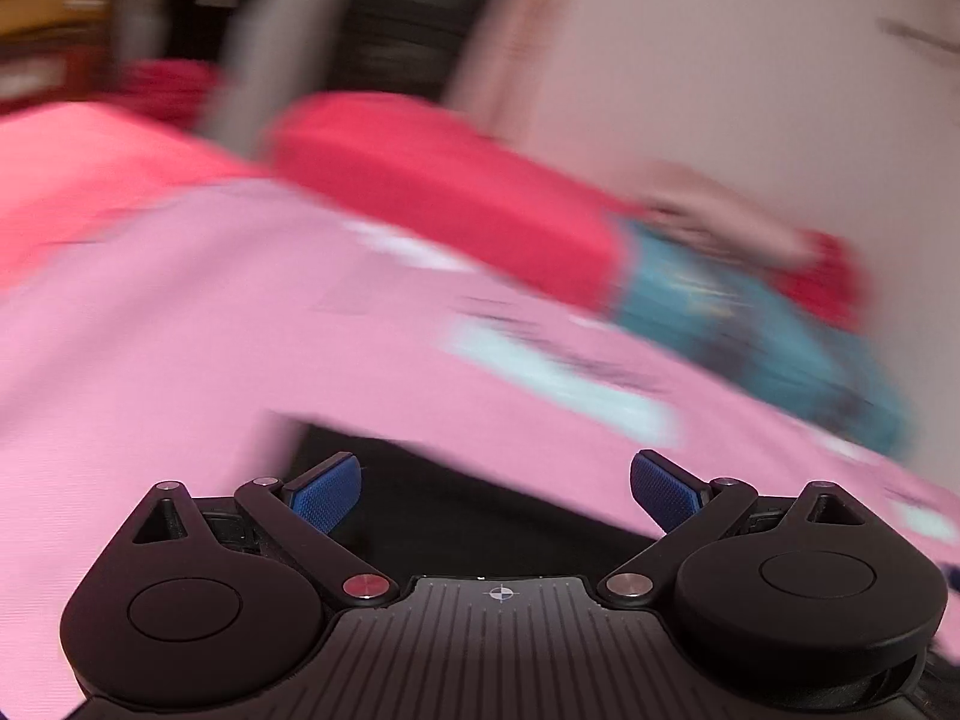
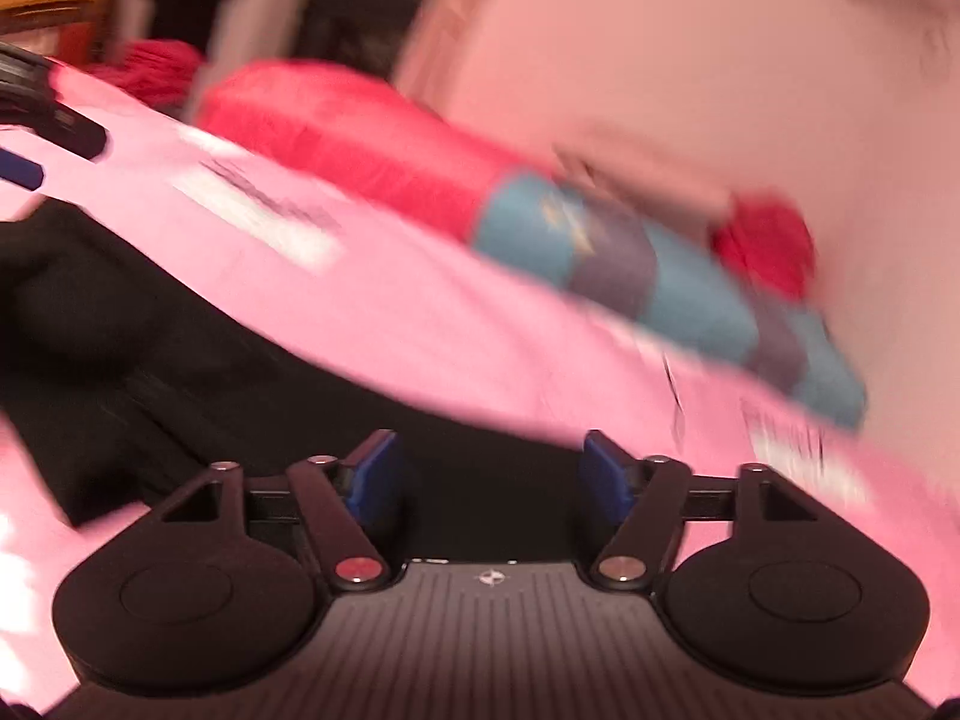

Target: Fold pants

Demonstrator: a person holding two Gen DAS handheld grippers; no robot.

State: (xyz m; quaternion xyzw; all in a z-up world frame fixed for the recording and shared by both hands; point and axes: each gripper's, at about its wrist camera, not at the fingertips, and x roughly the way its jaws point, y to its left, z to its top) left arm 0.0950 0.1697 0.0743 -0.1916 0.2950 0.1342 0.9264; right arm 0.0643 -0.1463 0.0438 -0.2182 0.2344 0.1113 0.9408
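Note:
Black pants (image 2: 180, 372) lie on a pink bedsheet (image 2: 420, 300), spreading from the left of the right wrist view down under my right gripper (image 2: 491, 468). That gripper is open and empty above the dark cloth. In the left wrist view the pants (image 1: 492, 498) show as a dark patch just ahead of my left gripper (image 1: 497, 486), which is open and empty. The left gripper also shows at the far left of the right wrist view (image 2: 54, 126). Both views are motion-blurred.
A red pillow or bolster (image 1: 444, 192) and a blue-and-grey patterned cushion (image 2: 660, 276) lie at the far side of the bed against a pale wall (image 1: 750, 60). Dark furniture and clutter stand at the back left (image 1: 384, 18).

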